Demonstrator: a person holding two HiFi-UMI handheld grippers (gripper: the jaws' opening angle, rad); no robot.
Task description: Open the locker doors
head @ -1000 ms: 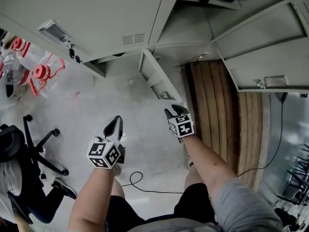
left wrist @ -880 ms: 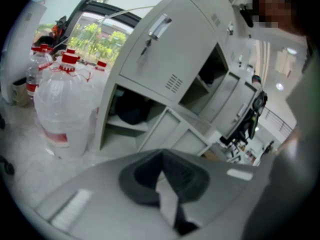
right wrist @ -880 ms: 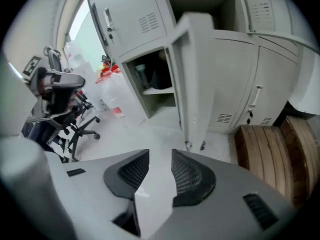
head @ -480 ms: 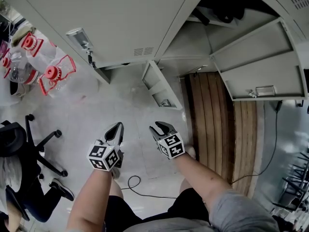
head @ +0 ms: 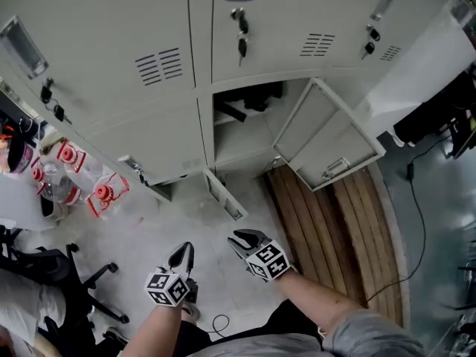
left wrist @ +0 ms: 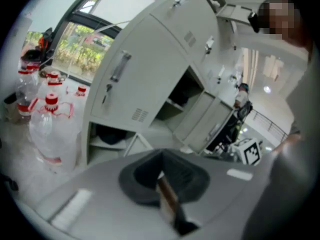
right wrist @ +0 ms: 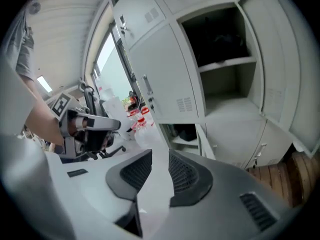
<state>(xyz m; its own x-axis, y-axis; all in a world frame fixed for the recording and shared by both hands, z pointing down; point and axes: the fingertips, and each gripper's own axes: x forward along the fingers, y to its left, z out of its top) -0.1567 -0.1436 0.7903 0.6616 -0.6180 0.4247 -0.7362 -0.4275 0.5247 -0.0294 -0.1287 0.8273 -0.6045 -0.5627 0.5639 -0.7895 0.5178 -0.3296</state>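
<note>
The grey lockers (head: 97, 58) fill the top of the head view. Two bottom-row doors hang open: a wide one (head: 327, 143) on the right and a narrow one (head: 223, 195) in the middle. The upper doors (head: 275, 28) are shut, with keys in their locks. My left gripper (head: 184, 253) hovers over the floor, well short of the lockers, its jaws together and empty (left wrist: 160, 171). My right gripper (head: 239, 236) is beside it, also away from any door. Its jaws are closing with a gap still showing and nothing between them (right wrist: 160, 166).
Large water bottles with red caps (head: 63, 177) stand at the left by the lockers. An office chair (head: 44, 274) and a seated person (head: 22, 303) are at the lower left. Wooden floorboards (head: 335, 229) and a cable (head: 416, 222) lie to the right.
The head view has swung up, so more of the locker fronts shows and both grippers sit lower in frame. The right gripper drew back from the open door toward the left one, jaws narrower.
</note>
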